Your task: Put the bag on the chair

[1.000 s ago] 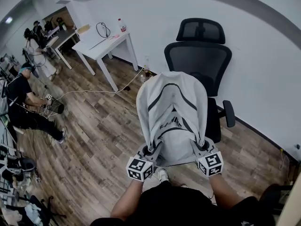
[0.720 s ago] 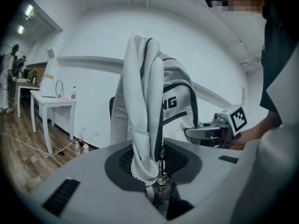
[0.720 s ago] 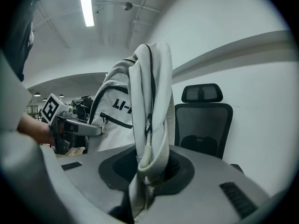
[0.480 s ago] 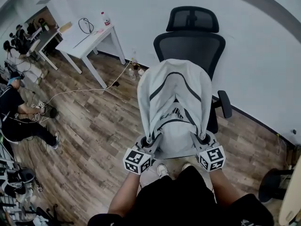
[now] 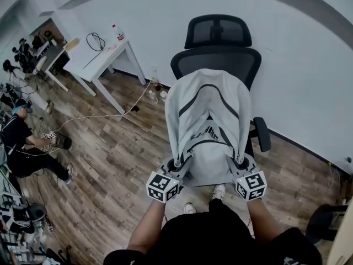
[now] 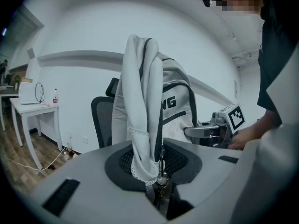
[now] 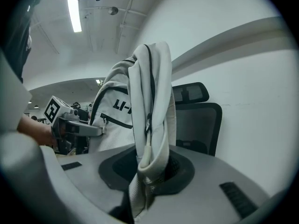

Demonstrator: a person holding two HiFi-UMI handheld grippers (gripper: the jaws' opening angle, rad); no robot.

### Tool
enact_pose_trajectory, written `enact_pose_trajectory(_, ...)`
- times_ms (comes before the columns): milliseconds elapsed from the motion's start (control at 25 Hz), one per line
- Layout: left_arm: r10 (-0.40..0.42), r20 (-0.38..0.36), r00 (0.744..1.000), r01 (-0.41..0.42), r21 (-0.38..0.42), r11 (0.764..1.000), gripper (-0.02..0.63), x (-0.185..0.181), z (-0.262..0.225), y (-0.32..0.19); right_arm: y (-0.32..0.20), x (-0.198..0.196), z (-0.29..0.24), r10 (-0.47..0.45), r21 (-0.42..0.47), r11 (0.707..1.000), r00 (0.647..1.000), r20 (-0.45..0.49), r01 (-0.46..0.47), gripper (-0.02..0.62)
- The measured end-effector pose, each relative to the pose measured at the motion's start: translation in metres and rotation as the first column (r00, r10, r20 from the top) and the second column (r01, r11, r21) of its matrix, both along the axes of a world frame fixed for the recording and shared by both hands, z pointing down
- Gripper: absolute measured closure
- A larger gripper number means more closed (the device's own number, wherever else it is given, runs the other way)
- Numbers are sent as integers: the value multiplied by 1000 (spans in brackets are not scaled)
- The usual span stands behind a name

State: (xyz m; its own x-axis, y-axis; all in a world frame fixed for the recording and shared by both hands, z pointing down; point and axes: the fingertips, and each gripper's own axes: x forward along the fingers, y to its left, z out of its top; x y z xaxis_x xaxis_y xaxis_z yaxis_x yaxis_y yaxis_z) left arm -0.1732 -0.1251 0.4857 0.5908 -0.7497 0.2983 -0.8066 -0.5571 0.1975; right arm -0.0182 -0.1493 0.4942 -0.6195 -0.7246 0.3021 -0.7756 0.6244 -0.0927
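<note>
A white backpack with dark piping (image 5: pixel 207 123) hangs between both grippers, in front of the backrest of a black mesh office chair (image 5: pixel 218 43) by the wall. My left gripper (image 5: pixel 175 167) is shut on the bag's left side strap, seen bunched in its jaws (image 6: pixel 156 188). My right gripper (image 5: pixel 240 164) is shut on the other strap (image 7: pixel 149 139), clamped low between its jaws (image 7: pixel 140 195). The bag (image 6: pixel 145 101) hides the chair's seat. In the left gripper view the chair (image 6: pixel 100 120) stands behind the bag, and the right gripper (image 6: pixel 210 132) shows beyond it.
A white table (image 5: pixel 102 54) with a bottle (image 5: pixel 117 33) stands at the left along the wall. A white cable (image 5: pixel 94 115) runs over the wooden floor. A person (image 5: pixel 22 142) sits on the floor at far left. Another chair's base (image 5: pixel 325 225) is at the right edge.
Both grippers have carried the bag forward to the chair. It now hangs right in front of the backrest and over the seat. Both grips are unchanged.
</note>
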Motion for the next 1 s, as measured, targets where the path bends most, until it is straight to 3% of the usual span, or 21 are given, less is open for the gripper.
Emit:
enact_pose_trajectory(560,-13,17,1000,14,-27,1000,509,52,12,-83,-83,52,15,-18,-22,1000,1000,24,19,508)
enact_pose_trajectory(1000,-51,48,998,55,-95,994,509,74,59,-127,-131,76,63,-69,-104,992,998,13,70,509)
